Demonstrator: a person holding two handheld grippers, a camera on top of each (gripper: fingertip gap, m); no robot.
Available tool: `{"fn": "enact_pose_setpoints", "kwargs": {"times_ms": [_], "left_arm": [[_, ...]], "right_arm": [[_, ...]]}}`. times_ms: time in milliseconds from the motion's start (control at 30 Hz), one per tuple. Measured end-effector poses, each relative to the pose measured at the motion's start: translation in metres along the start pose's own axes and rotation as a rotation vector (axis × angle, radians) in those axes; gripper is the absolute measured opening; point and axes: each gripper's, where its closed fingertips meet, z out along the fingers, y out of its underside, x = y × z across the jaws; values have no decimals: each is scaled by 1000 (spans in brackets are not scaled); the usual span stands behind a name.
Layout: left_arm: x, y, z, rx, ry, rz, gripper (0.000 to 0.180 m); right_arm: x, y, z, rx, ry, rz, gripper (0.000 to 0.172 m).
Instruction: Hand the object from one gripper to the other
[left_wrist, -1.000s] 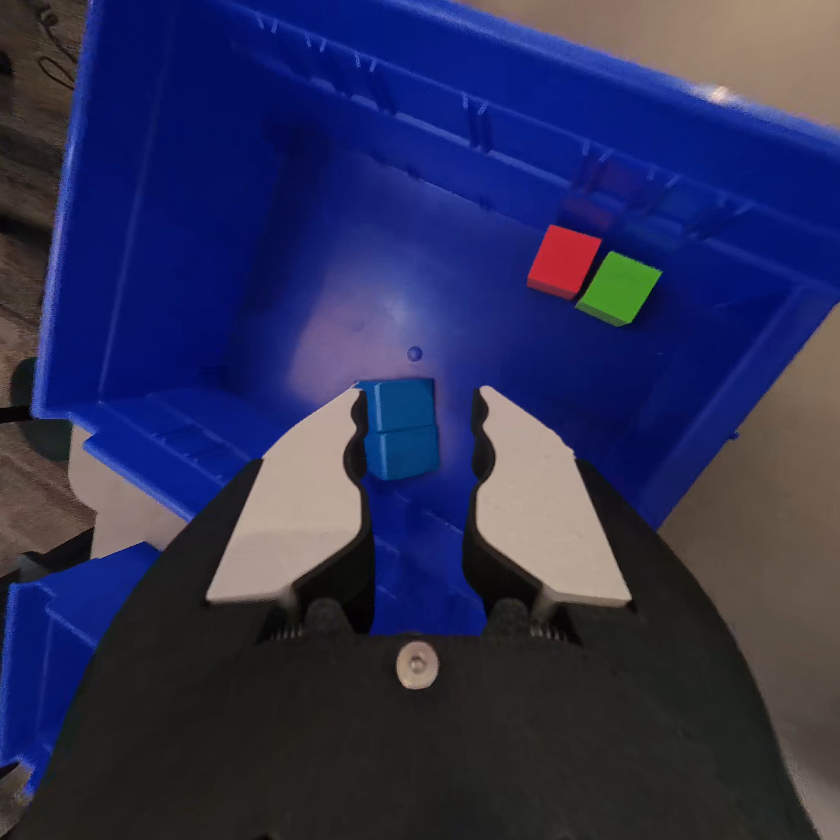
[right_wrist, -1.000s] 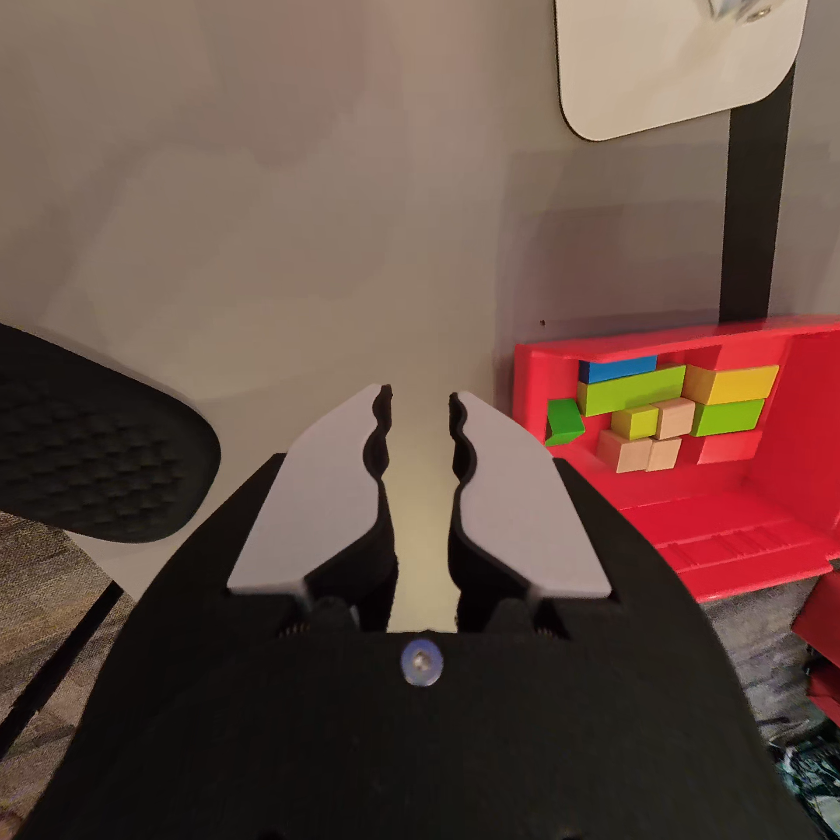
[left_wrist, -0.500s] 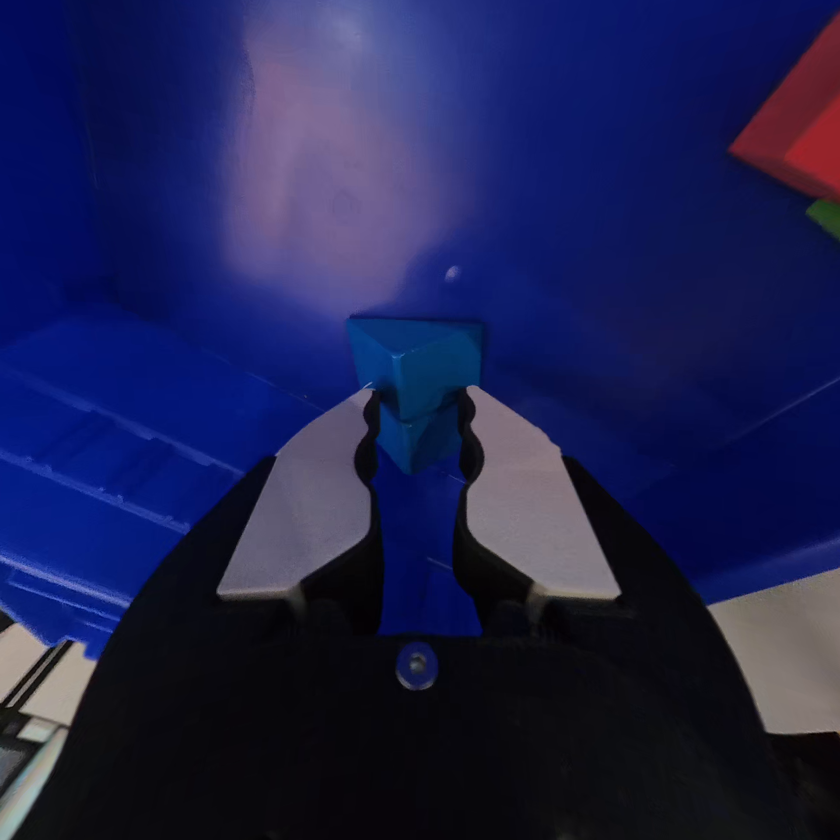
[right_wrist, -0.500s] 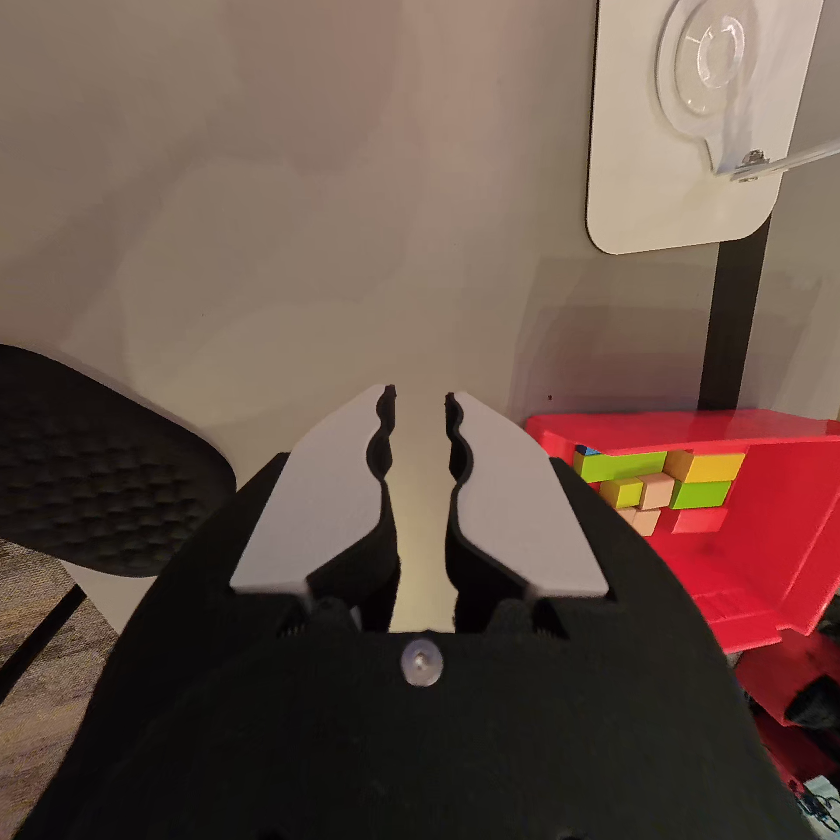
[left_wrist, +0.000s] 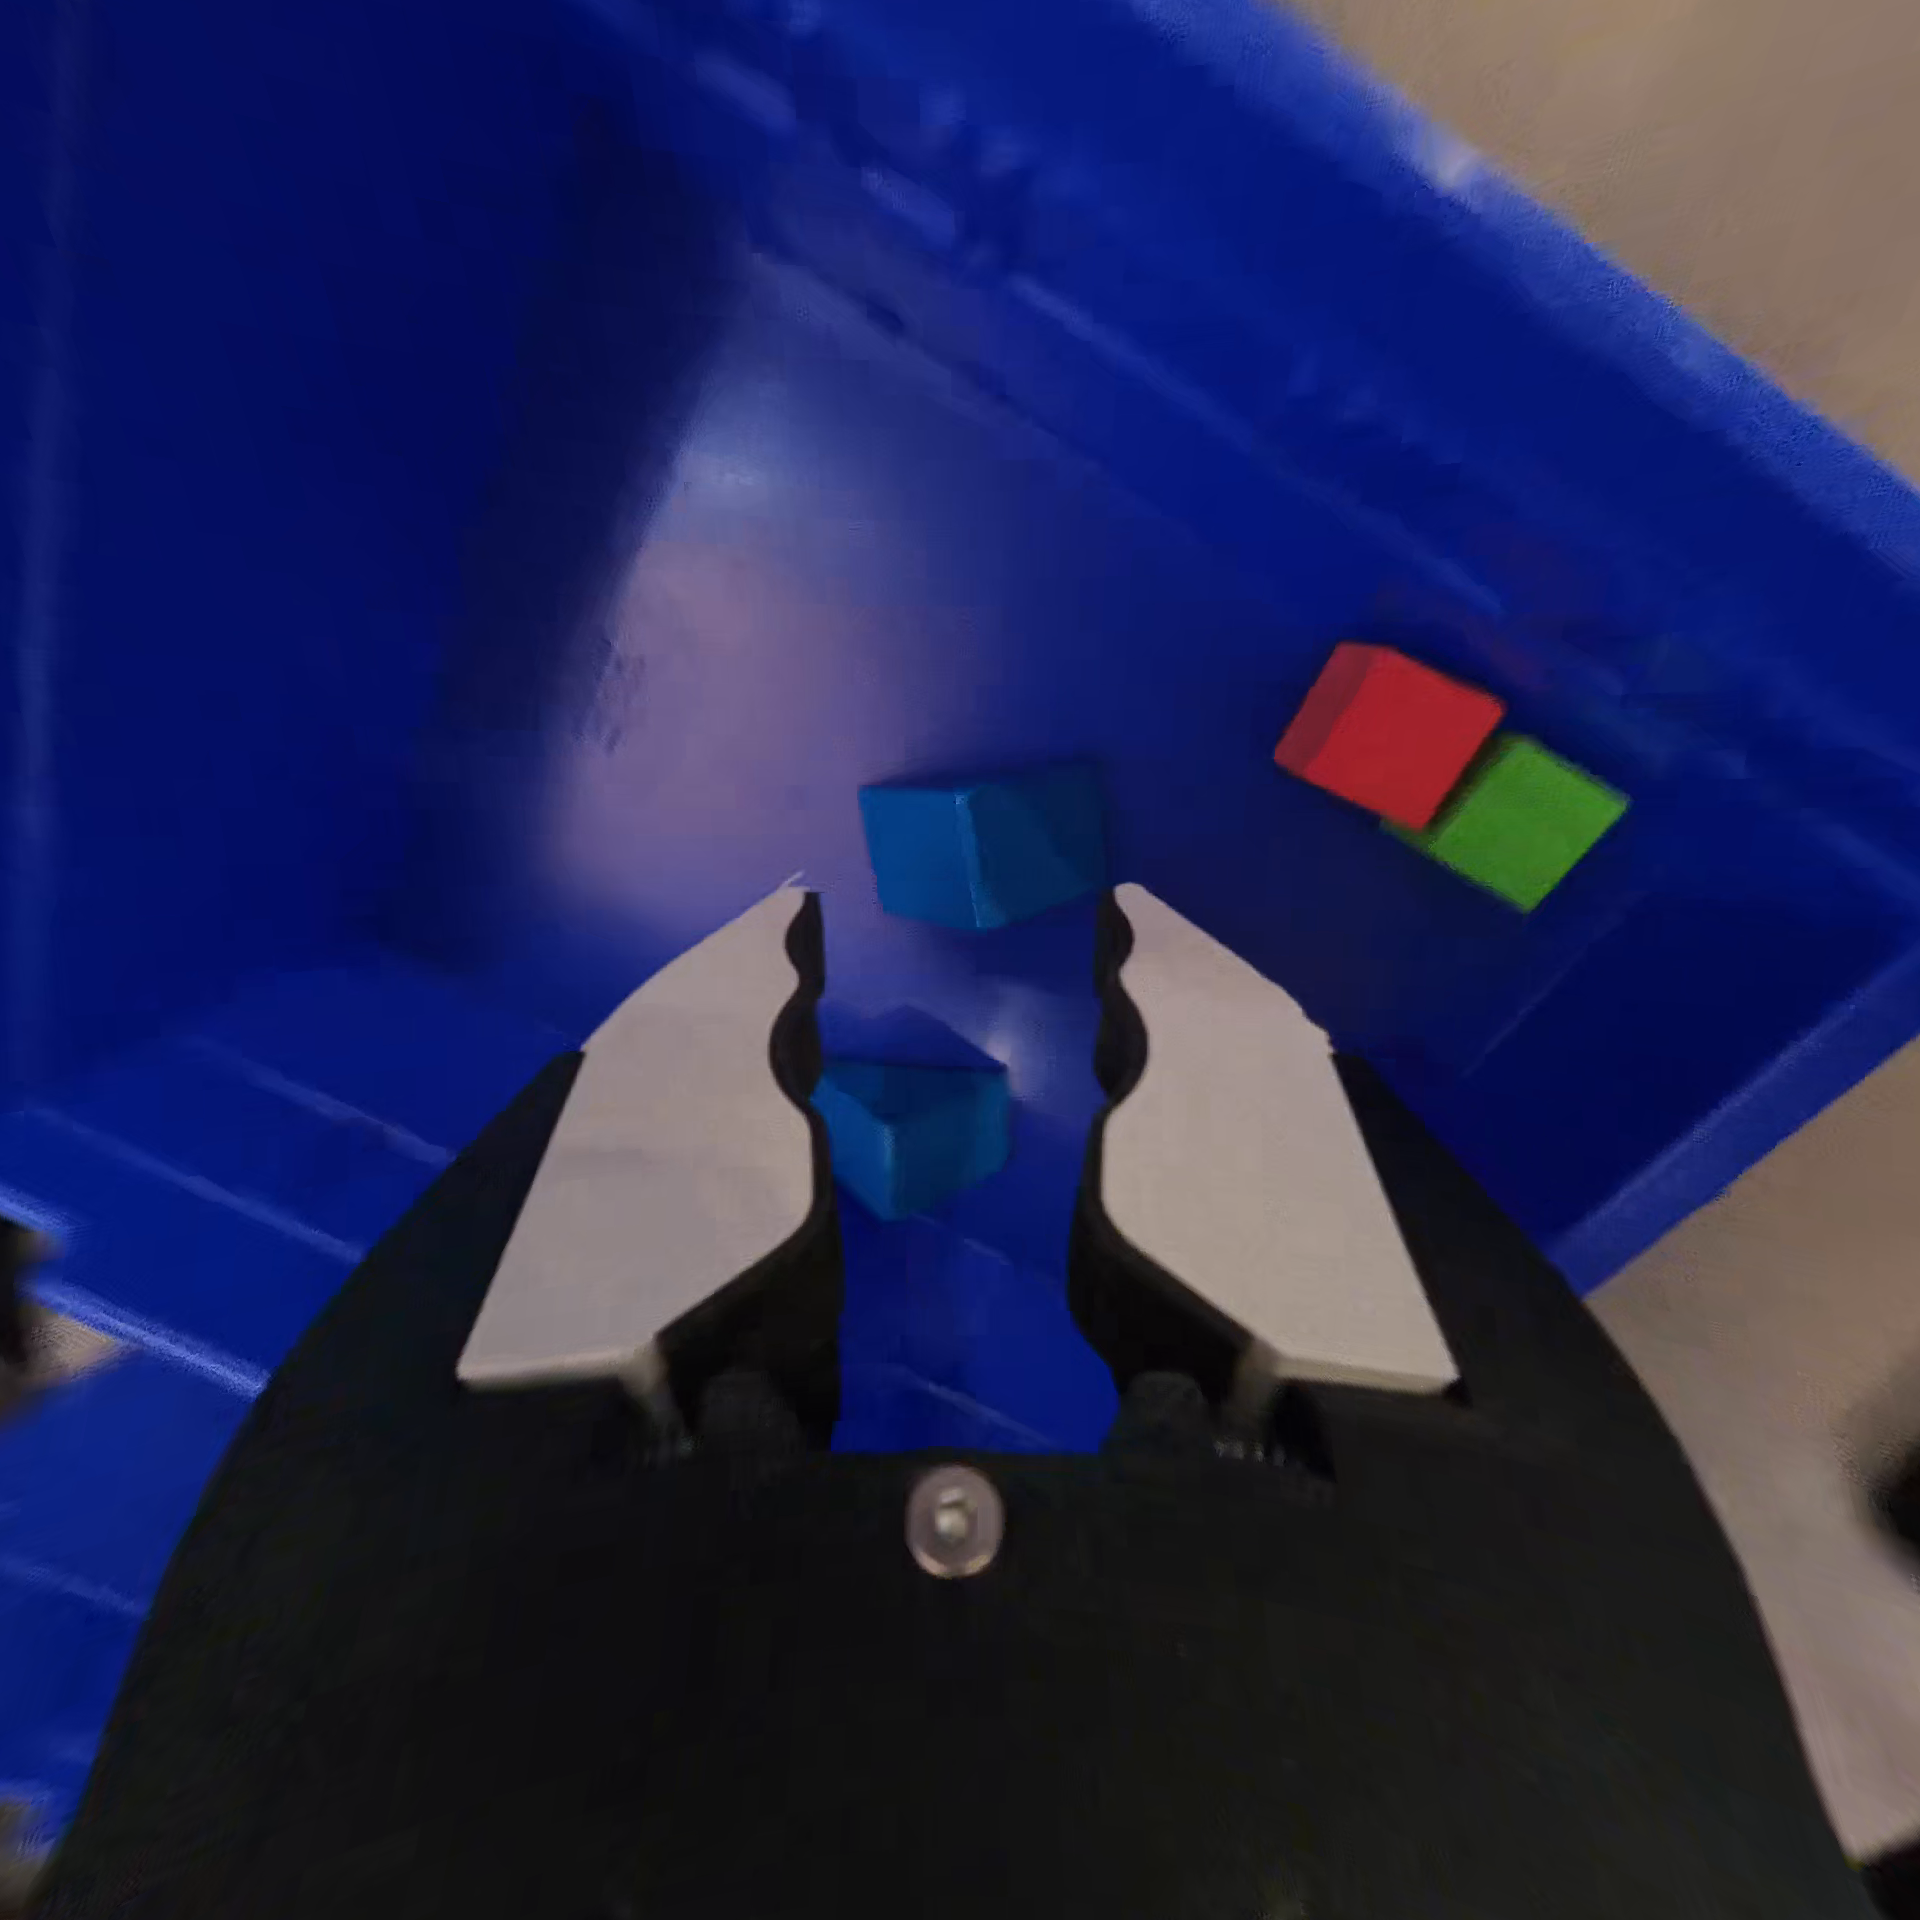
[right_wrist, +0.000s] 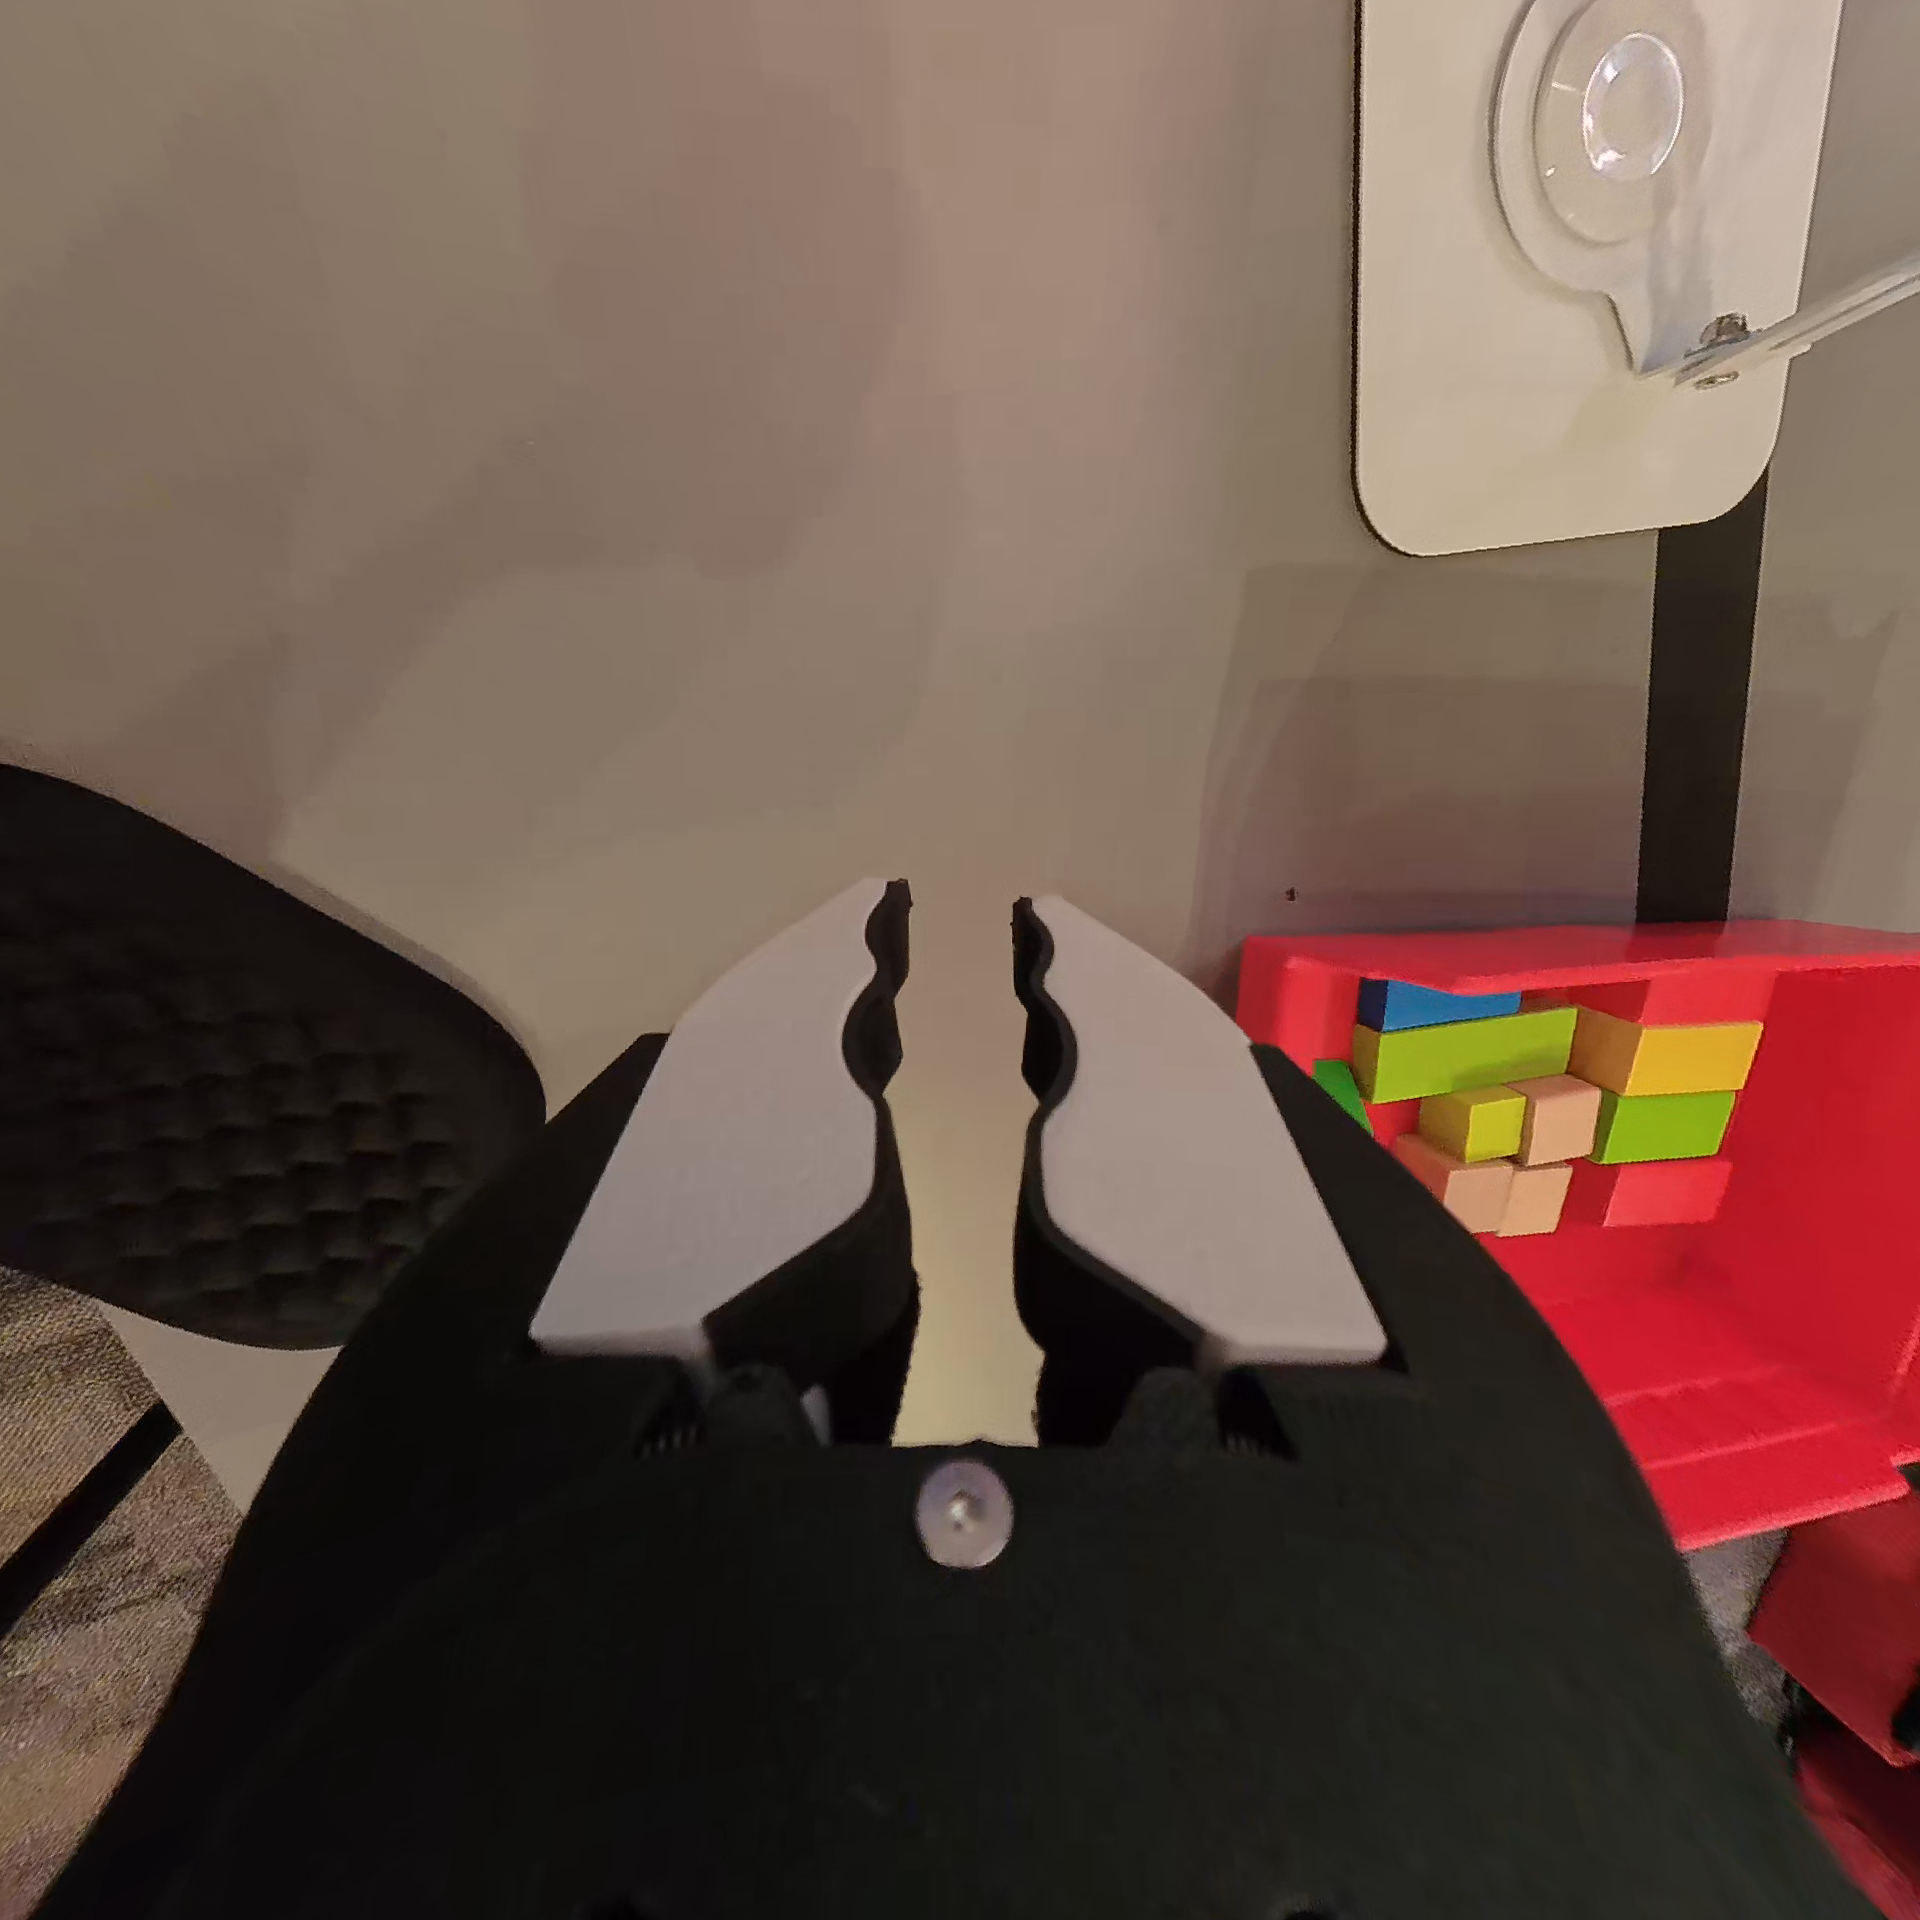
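The left wrist view is smeared by motion blur – the ribs along the blue bin's (left_wrist: 1351, 343) far wall run into streaks, and its rim leaves the picture at the left and top edges. The lower blue block (left_wrist: 914, 1138) between the fingers is partly covered by the left finger (left_wrist: 665, 1143), so whether the pad touches it cannot be told. In the right wrist view, the red bin (right_wrist: 1766, 1299) is cut by the right edge, the black mesh chair (right_wrist: 208, 1091) by the left (only part of it shows), and the small green block (right_wrist: 1340, 1086) sits half behind the gripper's body.
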Motion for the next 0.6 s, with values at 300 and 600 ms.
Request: {"fn": "enact_pose_setpoints", "kwargs": {"times_ms": [300, 600], "left_arm": [[-8, 1, 16, -81, -55, 726, 40], [-4, 9, 37, -104, -15, 868, 49]], "right_arm": [[-7, 12, -1, -6, -20, 44, 17], [-5, 3, 11, -37, -50, 51, 17]]}}
